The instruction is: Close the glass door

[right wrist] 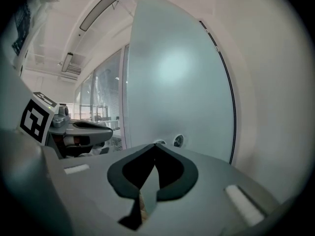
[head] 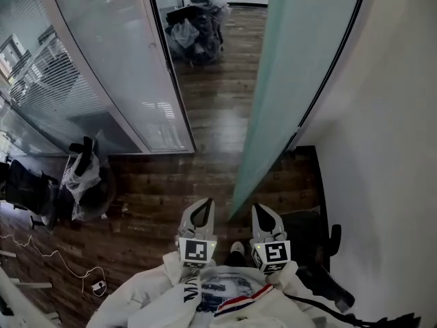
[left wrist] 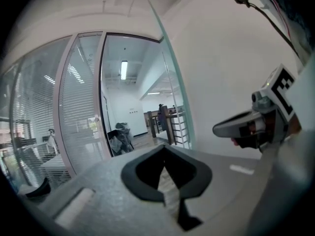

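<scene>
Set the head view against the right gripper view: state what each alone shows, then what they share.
Head view only: the wooden floor and a pile of bags beyond the doorway. Right gripper view only: a round fitting on the door and a ceiling light. Both: the frosted glass door, standing open, the white wall, the left tool and the right tool.

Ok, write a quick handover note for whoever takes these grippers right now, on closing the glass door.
Left gripper: shut, empty.
Right gripper: shut, empty, pointing at the glass door.
The glass door stands open, swung toward the white wall on the right.
Done: nothing yet; neither gripper holds the glass door.
Left to do: push or pull it across the doorway until it shuts.
</scene>
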